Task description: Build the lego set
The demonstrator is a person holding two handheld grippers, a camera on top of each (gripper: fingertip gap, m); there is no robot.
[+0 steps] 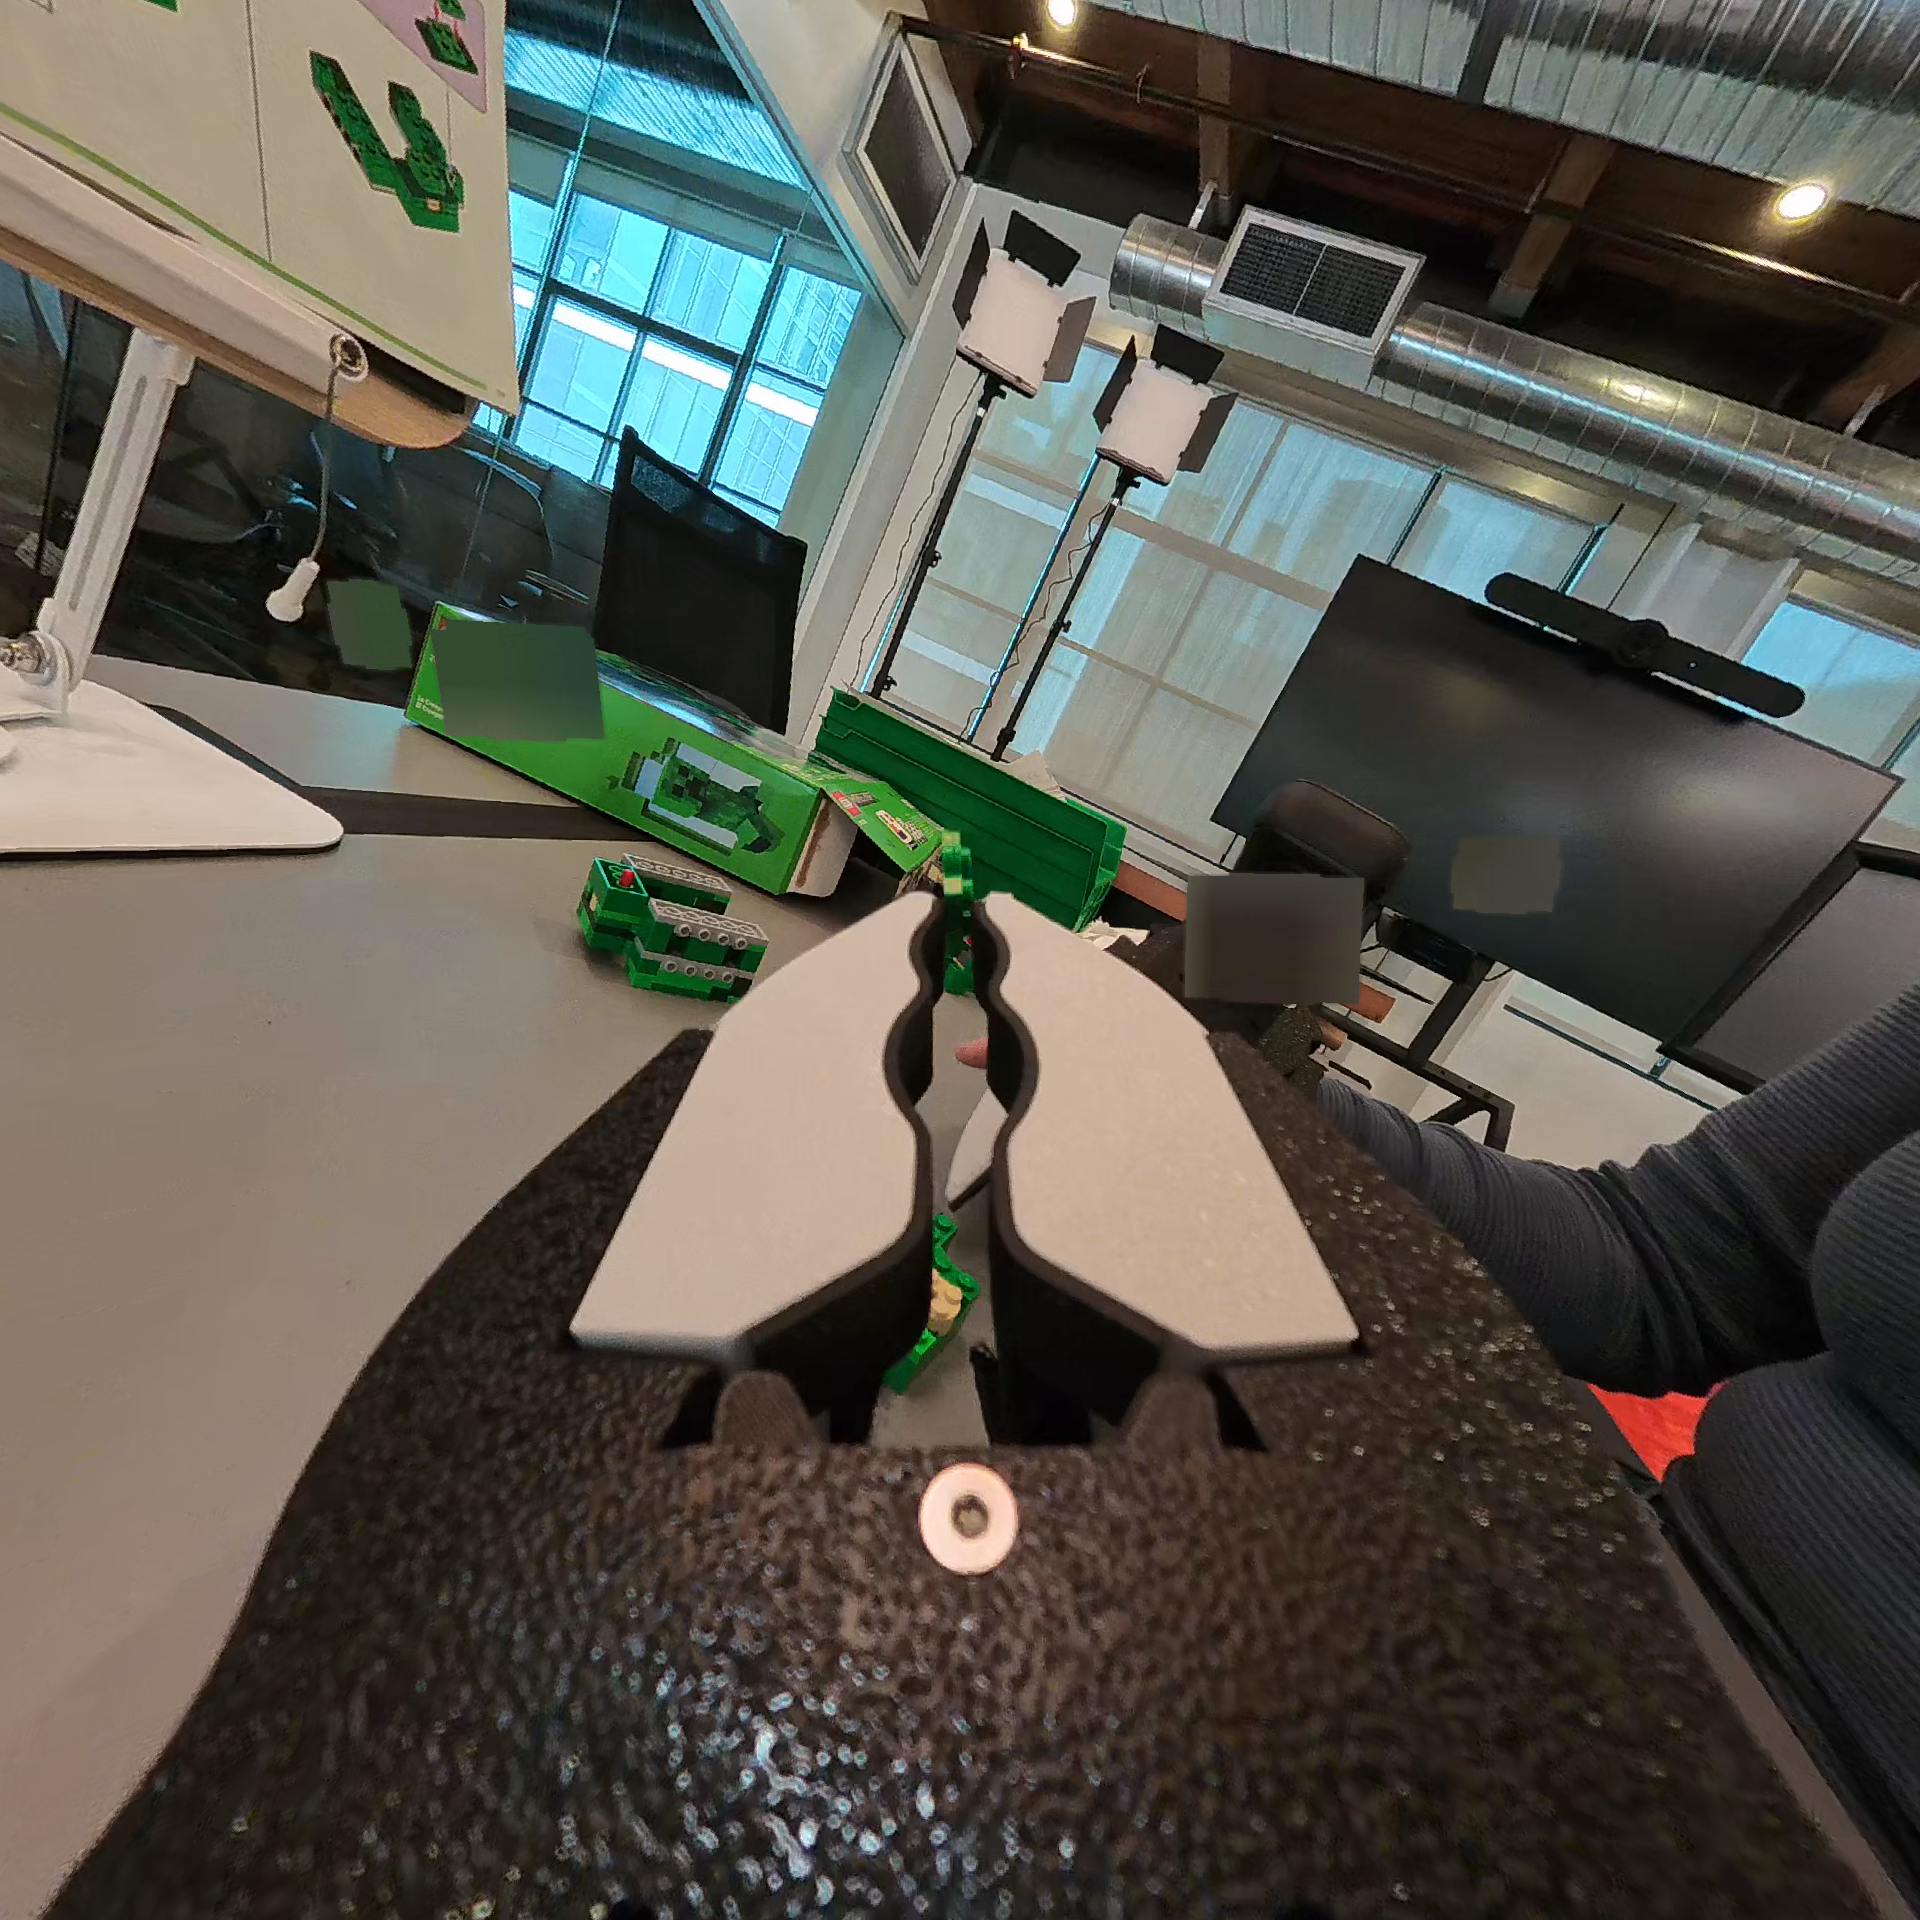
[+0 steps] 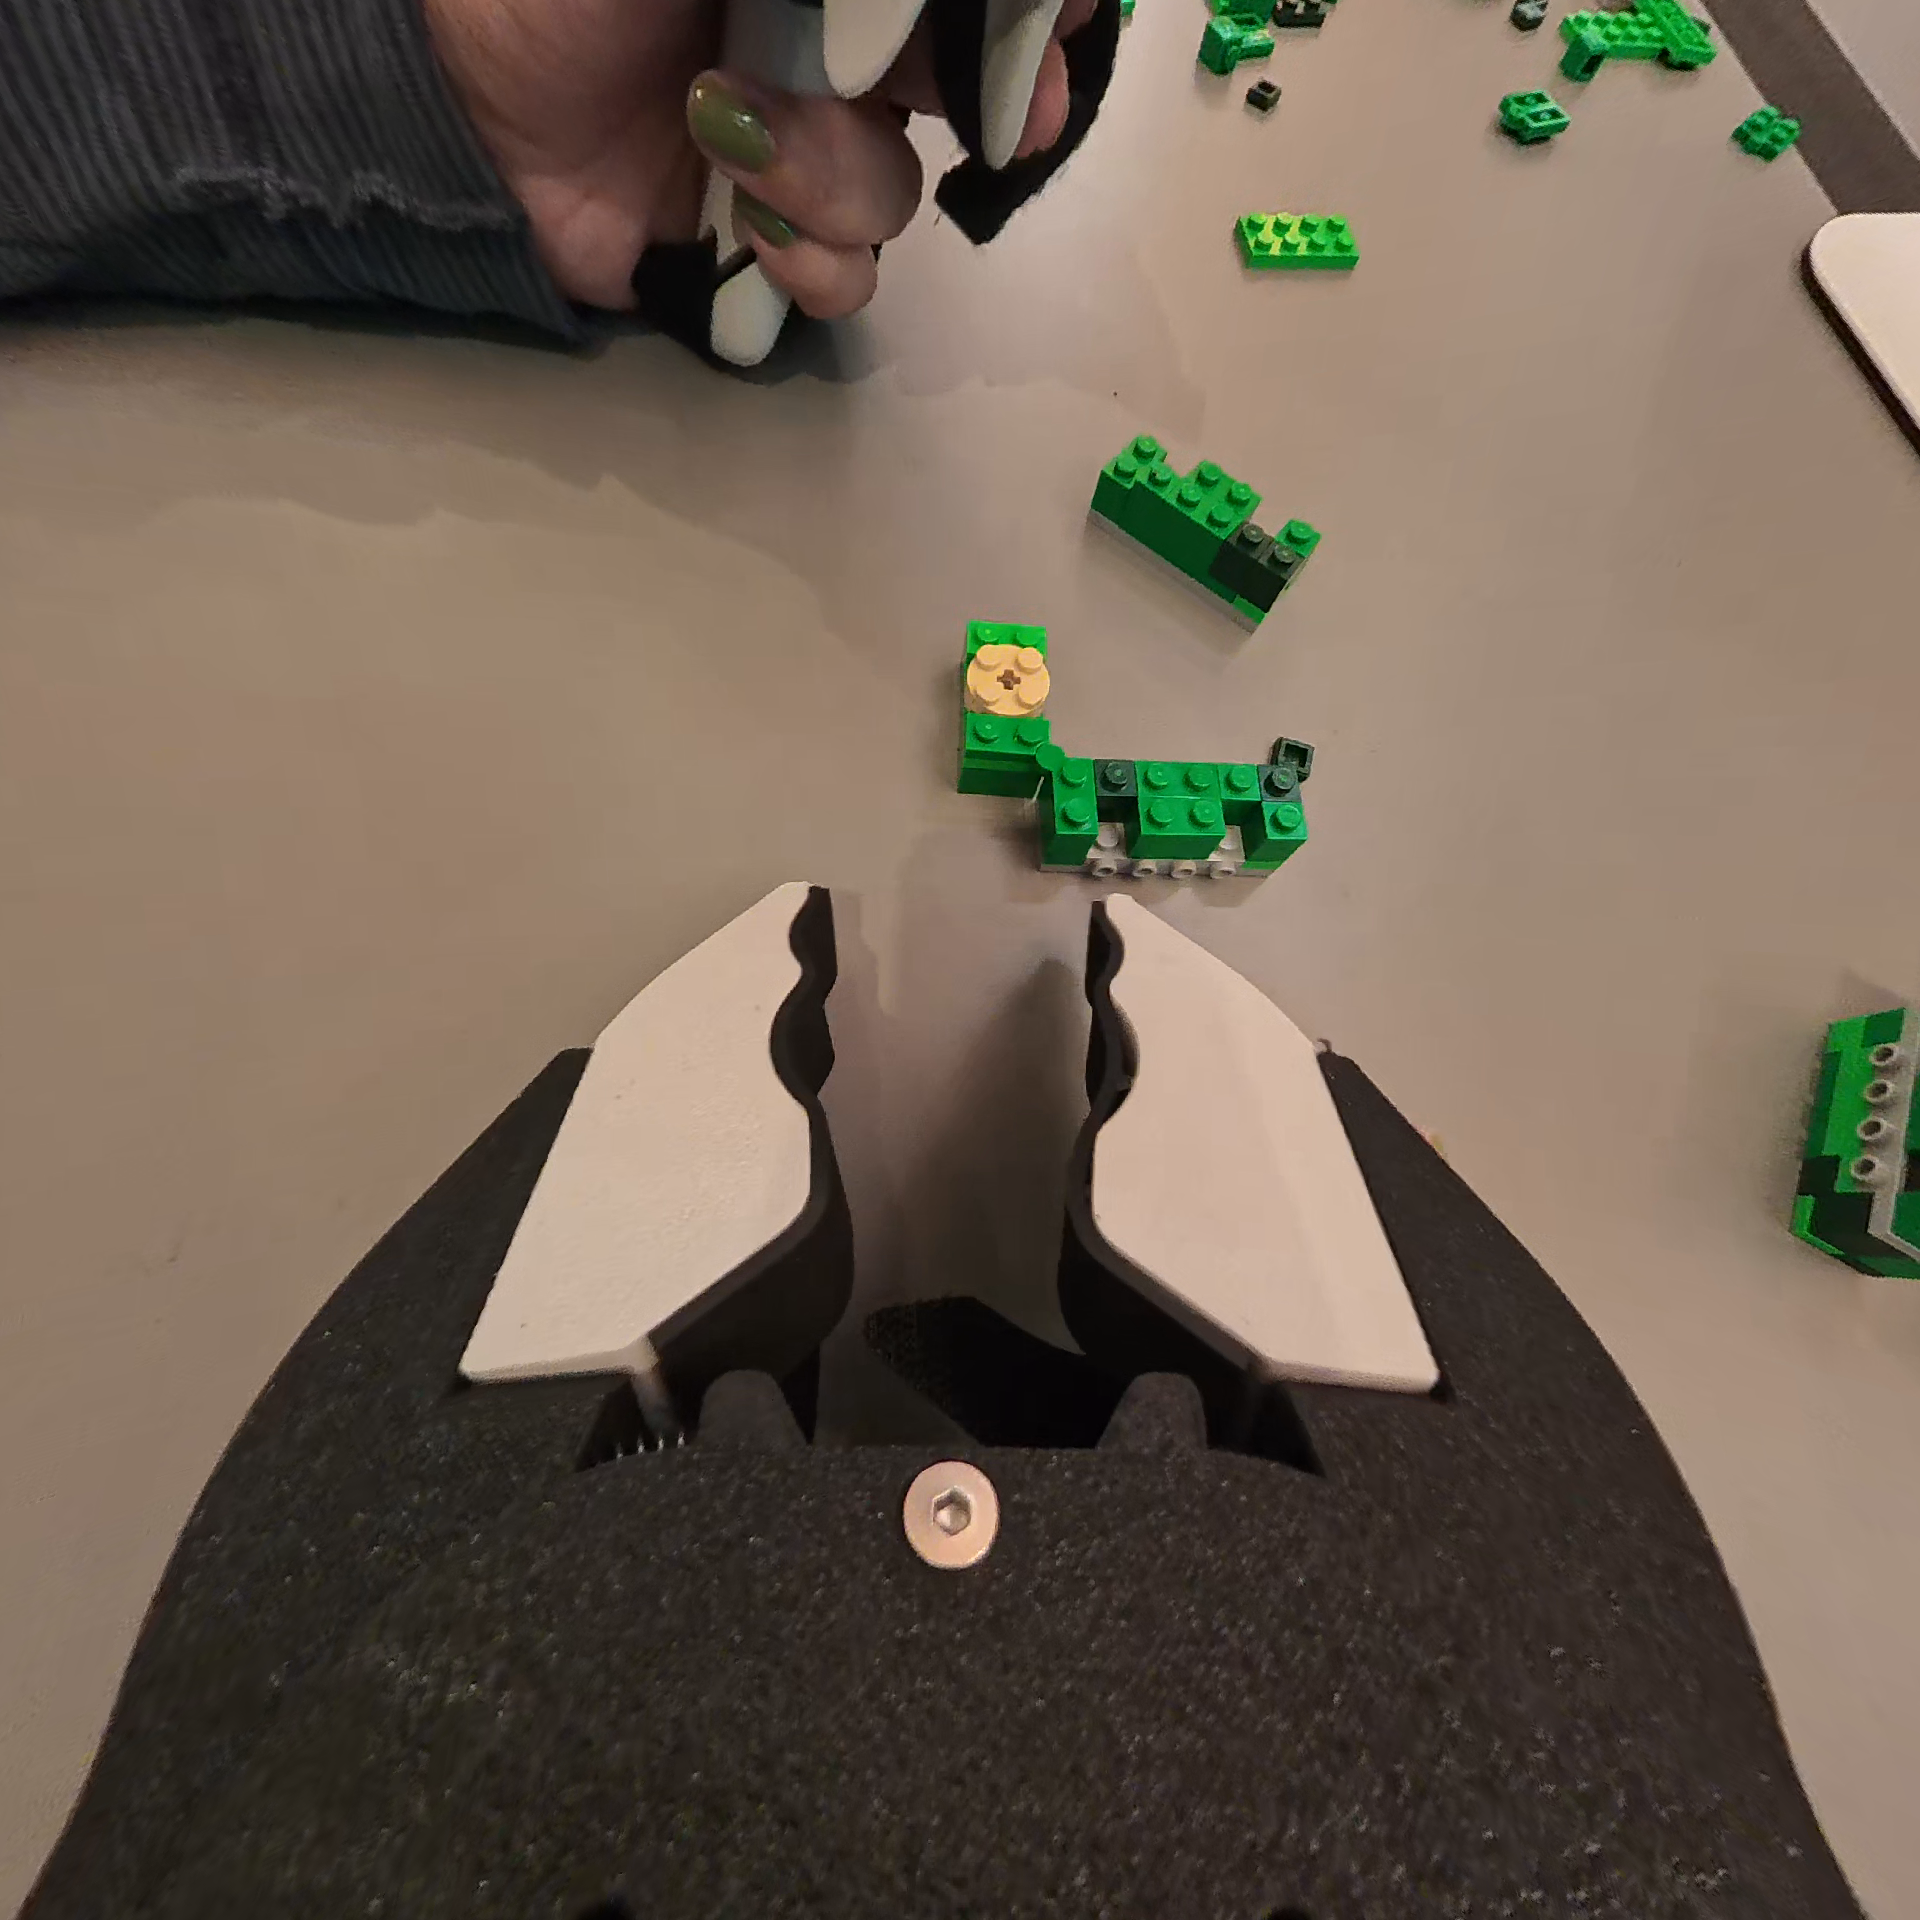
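Observation:
My left gripper [image 1: 956,914] is shut on a small green lego piece [image 1: 957,868] that sticks up past the fingertips, held above the table. Through the gap below shows a green assembly with a tan round piece [image 1: 940,1320]. In the right wrist view the same L-shaped green assembly [image 2: 1164,805] with its tan round piece [image 2: 1008,681] lies on the grey table [image 2: 520,727]. My right gripper [image 2: 961,904] is open and empty, just short of it. A second green stepped block [image 2: 1195,520] lies beyond.
A hand [image 2: 727,177] holds the left gripper at the top. Loose green bricks [image 2: 1299,241] lie at the far right, with a green and grey build [image 2: 1860,1143] at the right edge. A lego box [image 1: 665,769], a green bin [image 1: 977,821] and an instruction booklet [image 1: 312,156] on a stand are farther off. The gap from one gripper's tips to the other's is roughly 15 centimetres.

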